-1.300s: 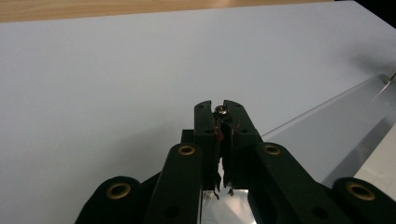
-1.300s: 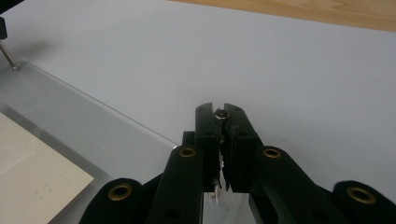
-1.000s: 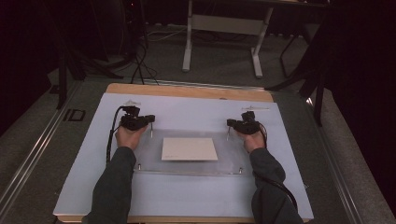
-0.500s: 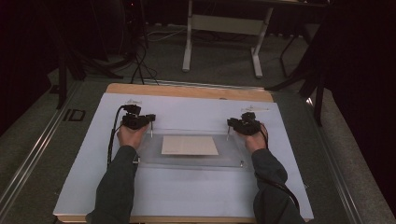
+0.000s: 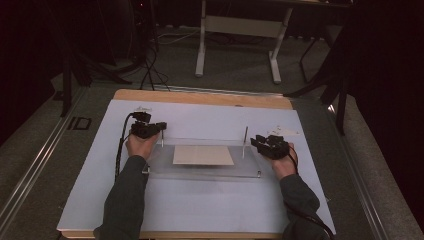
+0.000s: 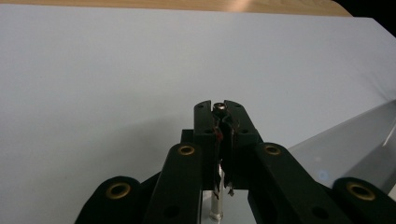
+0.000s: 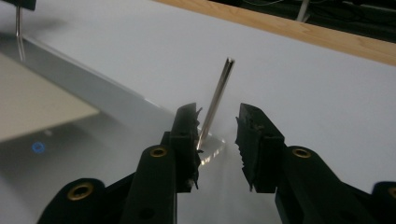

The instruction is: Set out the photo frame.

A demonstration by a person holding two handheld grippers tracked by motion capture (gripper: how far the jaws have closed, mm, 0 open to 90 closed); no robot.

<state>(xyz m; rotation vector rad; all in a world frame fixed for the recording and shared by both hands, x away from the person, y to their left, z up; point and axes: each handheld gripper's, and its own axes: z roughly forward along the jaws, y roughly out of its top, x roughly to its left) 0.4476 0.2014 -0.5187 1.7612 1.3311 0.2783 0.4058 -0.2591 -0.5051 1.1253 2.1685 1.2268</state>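
Clear acrylic, a flat rectangular plate (image 5: 200,167), lies across the middle of the pale blue table cover (image 5: 210,210) with a beige card sheet (image 5: 203,155) lying within its outline. Thin metal pins stand at its far corners. The left gripper (image 6: 218,122) has its jaws pressed together around the far-left upright metal pin (image 6: 218,107), whose top shows between the jaw tips. The right gripper (image 7: 217,126) stands with its jaws parted; the far-right upright metal pin (image 7: 215,100) leans in the gap close to one jaw, and I judge it is not clamped.

By my reckoning the work is at an early to middle stage: one pin is gripped, the other is only bracketed, and whatever is to be done with the plate waits on that second grip.

Counting: one plate, one card sheet, two tall pins at the far corners, two short studs at the near corners (image 5: 258,174), two grippers.
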